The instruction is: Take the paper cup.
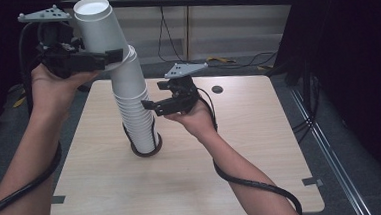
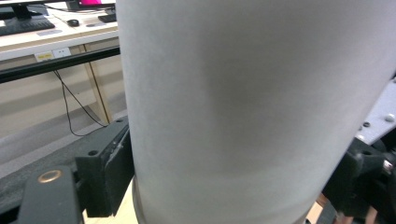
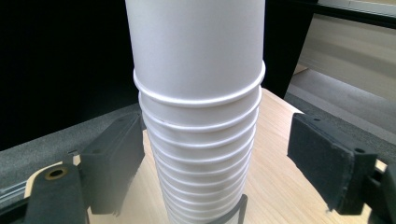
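Item: tall stack of nested white paper cups [image 1: 135,116], rolled rims showing as close rings down its lower half. It stands in a black ring-shaped wire holder [image 1: 146,151] near the middle of the light wood-grain counter [image 1: 261,148], leaning slightly away from the person toward the top.

Item: topmost white paper cup [image 1: 99,28], open mouth up, tilted to the left off the line of the stack, its base still seated in the cup below. In the left gripper view its wall [image 2: 252,107] sits just in front of the camera.

Item: left tongs [image 1: 111,57], black, two-jawed, with a grey three-cornered plate on top and a black cable trailing along the forearm. Held high at the left of the high view. State: clenched on the topmost cup just above its join with the stack, one black pad [image 2: 109,175] pressed flat to the cup's side.

Item: right tongs [image 1: 151,105], same make. Held lower, at the right flank of the stack about halfway up. State: released; in the right gripper view the stack [image 3: 201,140] rises between the two pads [image 3: 116,161], with a gap on the right side and the left pad close beside the rims.
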